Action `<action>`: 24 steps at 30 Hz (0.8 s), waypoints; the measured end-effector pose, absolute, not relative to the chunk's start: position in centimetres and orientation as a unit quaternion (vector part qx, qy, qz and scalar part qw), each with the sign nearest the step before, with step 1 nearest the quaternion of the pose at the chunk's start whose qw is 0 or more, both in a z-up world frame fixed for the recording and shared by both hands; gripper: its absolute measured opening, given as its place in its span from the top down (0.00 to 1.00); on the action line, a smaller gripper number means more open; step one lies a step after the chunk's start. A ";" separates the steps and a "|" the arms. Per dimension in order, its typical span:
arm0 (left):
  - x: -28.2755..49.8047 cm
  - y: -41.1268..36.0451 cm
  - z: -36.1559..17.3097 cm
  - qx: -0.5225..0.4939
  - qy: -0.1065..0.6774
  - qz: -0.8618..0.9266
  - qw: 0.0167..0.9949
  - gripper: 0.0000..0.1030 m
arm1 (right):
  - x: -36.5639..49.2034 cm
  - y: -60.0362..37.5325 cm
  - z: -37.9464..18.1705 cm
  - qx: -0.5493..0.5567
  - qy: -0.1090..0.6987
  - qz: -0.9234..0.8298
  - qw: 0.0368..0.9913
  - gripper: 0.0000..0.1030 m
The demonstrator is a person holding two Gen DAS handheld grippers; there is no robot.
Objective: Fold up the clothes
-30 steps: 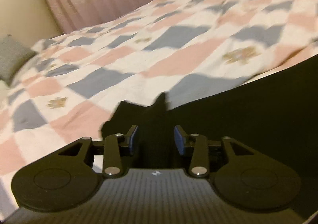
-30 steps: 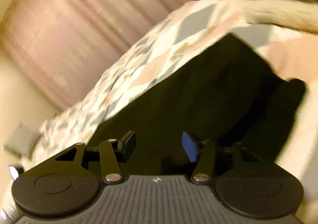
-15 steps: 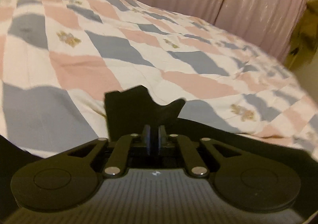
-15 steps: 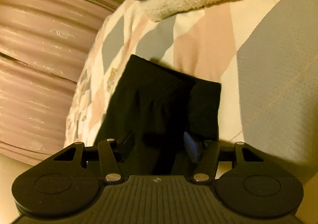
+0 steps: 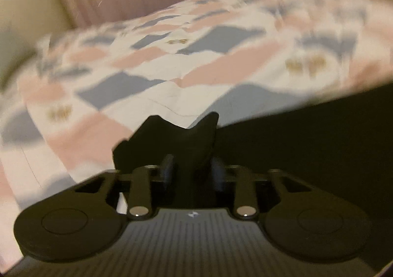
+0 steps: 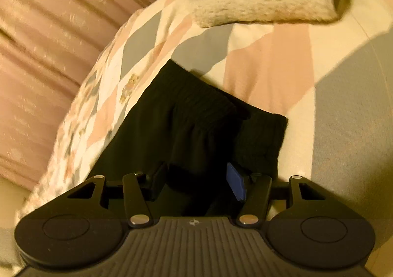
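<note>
A black garment (image 6: 186, 117) lies on the checked quilt (image 6: 270, 55), with a ribbed band at its far end and one part folded over another. My right gripper (image 6: 196, 178) hovers open just above its near part, and dark cloth lies under the gap. In the left wrist view the same black garment (image 5: 307, 141) fills the lower right. A corner of it (image 5: 176, 137) stands up between the fingers of my left gripper (image 5: 192, 168). Those fingers are apart, so the gripper is open. This view is blurred.
A stack of folded clothes (image 6: 265, 6) sits at the far end of the bed, a fluffy cream piece at the bottom. Pink curtains (image 6: 44, 43) hang along the bed's left side and behind the quilt (image 5: 172, 60) in the left view.
My left gripper was shut on the black corner half a second ago and has now opened, and its view has swung. My right gripper stayed open and dropped slightly closer to the garment.
</note>
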State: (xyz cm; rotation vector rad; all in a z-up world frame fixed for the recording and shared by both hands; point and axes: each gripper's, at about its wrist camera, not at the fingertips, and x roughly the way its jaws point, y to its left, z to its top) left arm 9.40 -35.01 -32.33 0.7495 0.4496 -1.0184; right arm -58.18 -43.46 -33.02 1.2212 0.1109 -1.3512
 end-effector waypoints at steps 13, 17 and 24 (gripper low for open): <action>19.3 -15.2 -24.6 -0.030 0.350 -0.356 0.866 0.96 | -60.3 -39.8 -27.6 0.480 0.012 -0.572 0.665 0.99; 20.4 -11.5 -31.3 -0.101 0.466 -0.322 0.818 0.93 | -60.5 -39.5 -29.4 0.511 0.007 -0.559 0.653 0.83; 19.7 -8.7 -33.2 -0.198 0.467 -0.344 0.790 0.72 | -60.9 -39.0 -32.5 0.564 -0.001 -0.535 0.629 0.64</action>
